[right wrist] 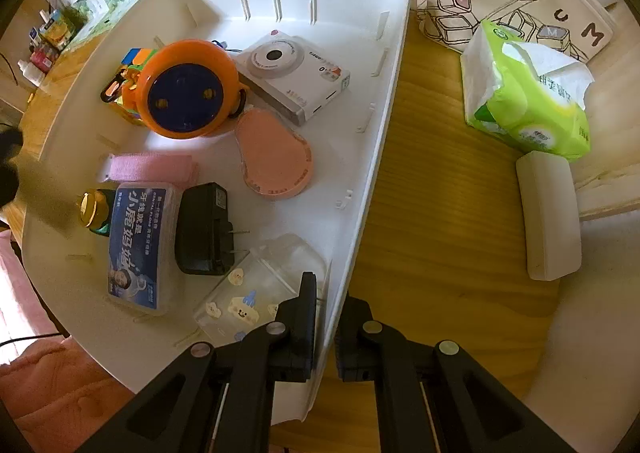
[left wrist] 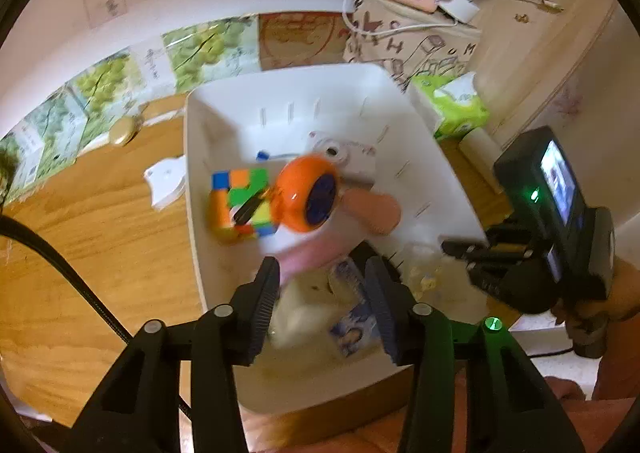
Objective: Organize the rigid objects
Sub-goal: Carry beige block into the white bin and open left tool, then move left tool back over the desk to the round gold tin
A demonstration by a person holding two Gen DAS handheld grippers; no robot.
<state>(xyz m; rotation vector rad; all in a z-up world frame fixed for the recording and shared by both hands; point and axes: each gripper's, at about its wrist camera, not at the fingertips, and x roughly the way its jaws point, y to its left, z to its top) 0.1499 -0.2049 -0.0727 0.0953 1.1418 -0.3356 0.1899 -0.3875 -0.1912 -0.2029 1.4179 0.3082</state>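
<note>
Bin (right wrist: 390, 65), white, holds the collected rigid items; right gripper (right wrist: 326, 327) is clamped tight on its rim, apparently steadying it. Left gripper (left wrist: 322, 309) hovers above, part-open, empty.

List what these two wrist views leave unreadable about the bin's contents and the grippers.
- Left wrist view: motion blur smears the items between the left gripper fingers; no held item is discernible.
- Right wrist view: orange toy hides most of the puzzle cube.
- Right gripper straddles the white bin wall; contact is unclear.
</note>
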